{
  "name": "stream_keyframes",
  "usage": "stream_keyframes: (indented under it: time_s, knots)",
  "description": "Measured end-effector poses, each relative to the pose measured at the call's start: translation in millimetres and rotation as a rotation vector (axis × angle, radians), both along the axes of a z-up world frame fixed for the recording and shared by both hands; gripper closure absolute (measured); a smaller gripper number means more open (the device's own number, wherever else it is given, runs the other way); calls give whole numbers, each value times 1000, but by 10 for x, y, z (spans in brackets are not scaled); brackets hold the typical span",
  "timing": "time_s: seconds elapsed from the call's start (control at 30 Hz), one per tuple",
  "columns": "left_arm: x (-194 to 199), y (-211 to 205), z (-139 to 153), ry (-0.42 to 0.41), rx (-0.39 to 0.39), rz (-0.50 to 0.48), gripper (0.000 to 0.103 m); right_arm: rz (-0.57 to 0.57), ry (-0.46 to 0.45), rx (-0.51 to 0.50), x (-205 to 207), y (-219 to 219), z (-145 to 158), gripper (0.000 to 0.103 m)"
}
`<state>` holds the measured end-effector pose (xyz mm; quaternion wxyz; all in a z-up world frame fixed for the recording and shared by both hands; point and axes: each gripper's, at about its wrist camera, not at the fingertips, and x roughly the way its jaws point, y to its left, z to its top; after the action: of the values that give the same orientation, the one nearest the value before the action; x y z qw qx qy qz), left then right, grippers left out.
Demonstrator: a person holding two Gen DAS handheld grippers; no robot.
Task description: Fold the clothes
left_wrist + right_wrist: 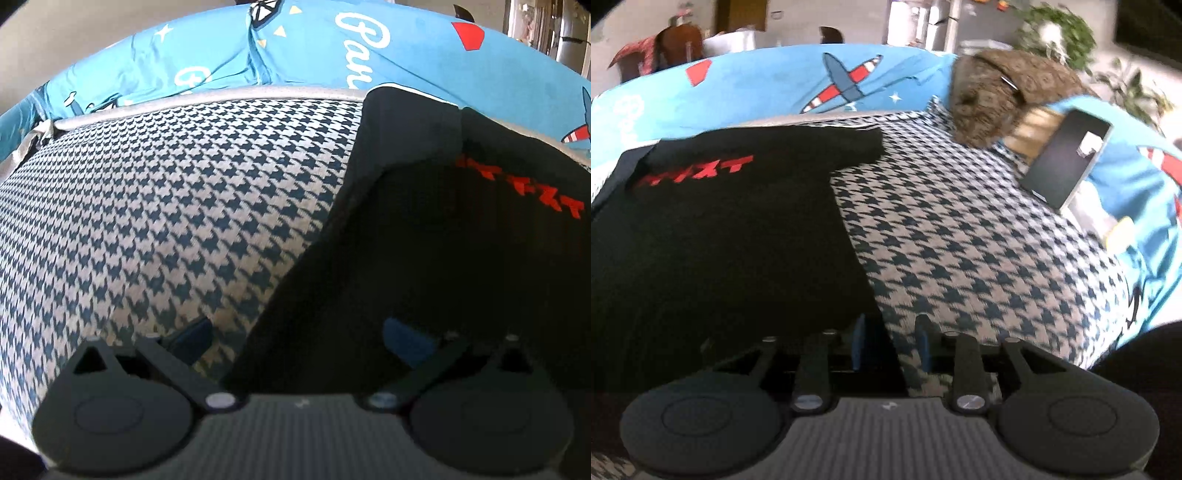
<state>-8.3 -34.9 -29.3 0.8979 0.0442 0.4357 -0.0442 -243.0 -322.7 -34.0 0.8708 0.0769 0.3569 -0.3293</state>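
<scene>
A houndstooth mat (166, 206) lay over a blue printed sheet (406, 55). The left gripper (299, 334) stood released, fingers wide apart, one blue pad on the mat, the other over the black shirt (461, 258) at the mat's right side. Further right, the right gripper (890, 343) was partly open at the shirt's right edge, gripping nothing visible; a brown cloth (997, 92) and dark box (1067, 155) sat at the mat's far right corner
</scene>
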Motion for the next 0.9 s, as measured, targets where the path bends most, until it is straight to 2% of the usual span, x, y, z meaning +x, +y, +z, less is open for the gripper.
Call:
stream_keyframes:
  time_s: [0.1, 0.27, 0.33, 0.47, 0.5, 0.63, 0.9]
  knots:
    - [-76, 21, -13, -5, -3, 4, 0, -19, -37, 28, -73, 14, 46, 72]
    - [-199, 50, -17, -14, -1, 3, 0, 112, -120, -16, -88, 237, 117, 70]
    - [-250, 54, -23, -20, 3, 0, 0, 183, -116, -24, -35, 339, 89, 66]
    - [-342, 64, -40, -31, 9, -7, 0, 287, -68, 45, 73, 471, -35, 65]
    - [-358, 67, -44, -32, 9, -7, 0, 307, -59, 50, 94, 507, -59, 61]
    - [-438, 72, -50, -39, 15, -10, 0, 316, -31, -6, 118, 615, -85, 58]
    - [-537, 101, -61, -40, 13, -11, 0, 302, -18, 25, 42, 608, -89, 48]
